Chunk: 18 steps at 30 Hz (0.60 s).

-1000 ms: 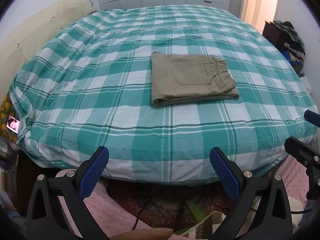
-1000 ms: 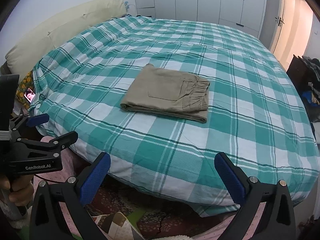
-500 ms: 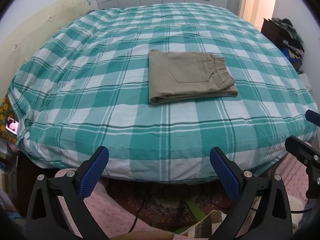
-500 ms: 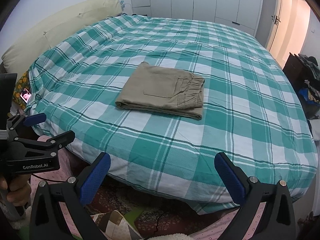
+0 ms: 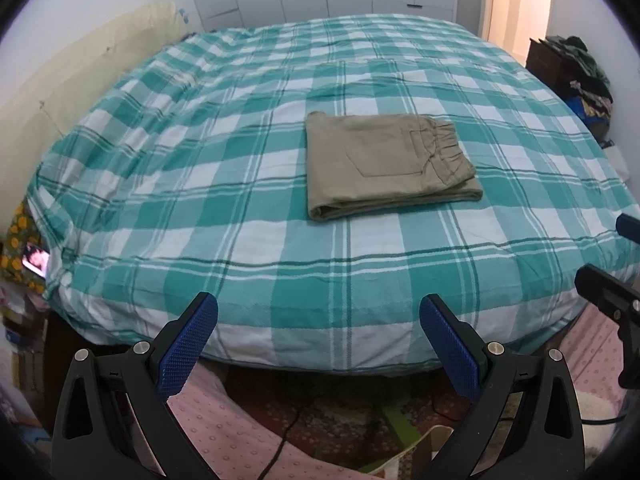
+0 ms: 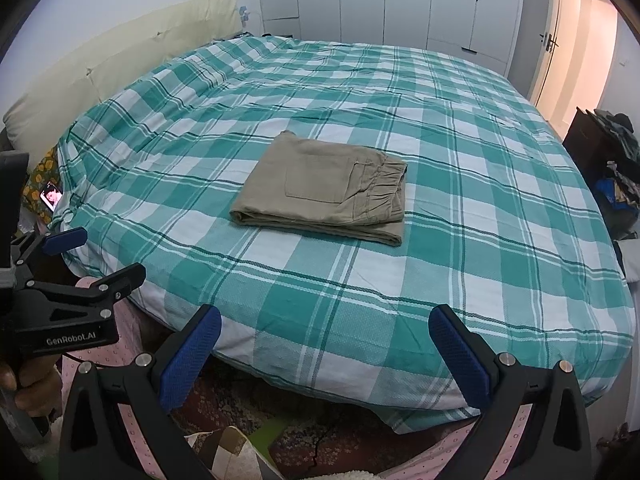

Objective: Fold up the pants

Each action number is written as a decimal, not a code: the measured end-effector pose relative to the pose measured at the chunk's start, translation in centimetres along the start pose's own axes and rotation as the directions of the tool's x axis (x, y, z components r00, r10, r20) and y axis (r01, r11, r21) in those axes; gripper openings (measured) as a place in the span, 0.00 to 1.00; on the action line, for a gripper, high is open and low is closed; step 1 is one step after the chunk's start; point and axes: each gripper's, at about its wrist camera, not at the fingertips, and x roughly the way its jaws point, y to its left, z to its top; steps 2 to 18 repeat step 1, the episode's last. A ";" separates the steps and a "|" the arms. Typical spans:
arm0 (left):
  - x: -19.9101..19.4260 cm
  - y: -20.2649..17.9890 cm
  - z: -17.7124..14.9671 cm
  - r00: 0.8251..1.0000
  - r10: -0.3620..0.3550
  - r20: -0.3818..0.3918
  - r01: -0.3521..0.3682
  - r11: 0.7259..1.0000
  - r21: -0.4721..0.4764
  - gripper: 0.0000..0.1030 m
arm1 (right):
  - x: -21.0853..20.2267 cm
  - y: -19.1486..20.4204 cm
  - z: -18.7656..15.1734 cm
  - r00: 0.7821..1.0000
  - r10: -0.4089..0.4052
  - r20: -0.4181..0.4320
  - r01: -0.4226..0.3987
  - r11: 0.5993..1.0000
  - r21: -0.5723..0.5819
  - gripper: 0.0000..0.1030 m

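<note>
Khaki pants (image 5: 384,164) lie folded into a flat rectangle in the middle of the bed, waistband to the right; they also show in the right wrist view (image 6: 324,188). My left gripper (image 5: 320,340) is open and empty, held back off the bed's near edge, well short of the pants. My right gripper (image 6: 326,350) is open and empty, also off the near edge. The left gripper's side shows in the right wrist view (image 6: 80,276), and part of the right gripper shows at the right edge of the left wrist view (image 5: 612,292).
The bed has a green and white checked cover (image 5: 200,184) (image 6: 480,240). A cream headboard (image 6: 120,64) is at the left. A lit phone (image 5: 35,258) lies by the bed's left corner. A dark cabinet with piled clothes (image 5: 572,68) stands at the right. White wardrobes (image 6: 400,0) line the back.
Both grippers have drifted slightly, so the views shift a little. The pants have not moved and both grippers stay open.
</note>
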 end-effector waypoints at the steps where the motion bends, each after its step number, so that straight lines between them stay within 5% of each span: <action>1: -0.1 0.0 0.0 1.000 0.003 0.005 -0.004 1.000 0.004 0.98 | -0.1 0.0 0.1 1.000 -0.001 0.004 0.001 1.000 0.001 0.99; 18: -0.1 0.0 0.0 1.000 0.003 0.005 -0.004 1.000 0.004 0.98 | -0.1 0.0 0.1 1.000 -0.001 0.004 0.001 1.000 0.001 0.99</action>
